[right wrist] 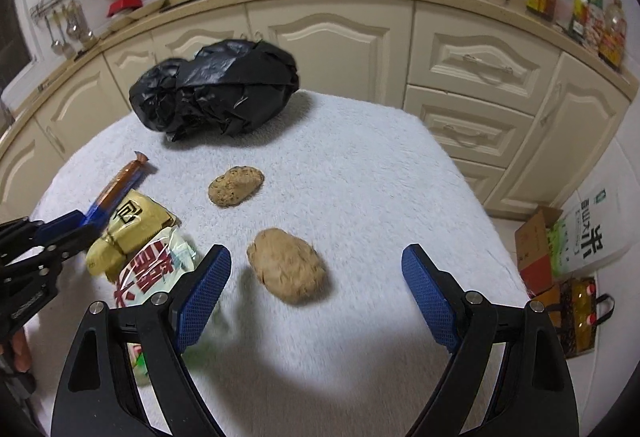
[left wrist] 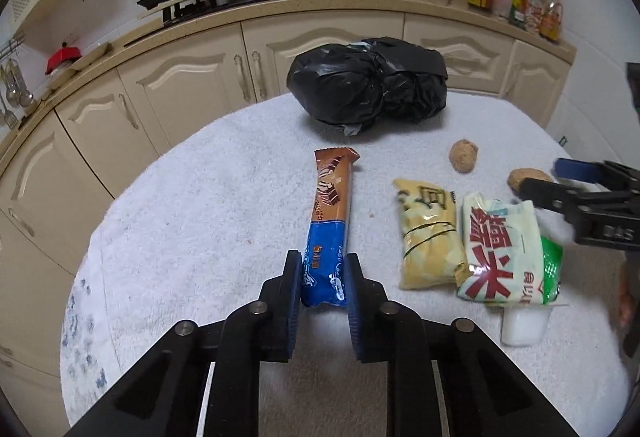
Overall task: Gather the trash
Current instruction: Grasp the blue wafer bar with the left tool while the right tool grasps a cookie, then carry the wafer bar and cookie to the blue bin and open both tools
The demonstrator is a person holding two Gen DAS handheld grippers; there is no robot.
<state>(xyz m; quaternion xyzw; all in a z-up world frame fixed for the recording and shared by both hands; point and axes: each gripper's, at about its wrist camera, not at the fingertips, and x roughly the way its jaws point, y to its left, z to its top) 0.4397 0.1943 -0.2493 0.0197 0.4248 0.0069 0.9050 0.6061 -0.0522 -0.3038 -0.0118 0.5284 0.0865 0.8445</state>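
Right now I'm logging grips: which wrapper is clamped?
The long brown-and-blue wrapper, its blue end between the left gripper pads; the yellow packet and red-lettered packet lie untouched.

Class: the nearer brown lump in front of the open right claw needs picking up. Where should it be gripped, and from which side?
Probably across the brown lump's narrow middle, from above. It lies flat and free on the white towel, with the right claw open around it.

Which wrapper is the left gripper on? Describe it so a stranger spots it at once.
Start at the black bag at the far edge of the white towel. The long wrapper lies nearer, its near end clamped in the left gripper. Unlike the squat yellow pack beside it, it is slim, brown above, blue below.
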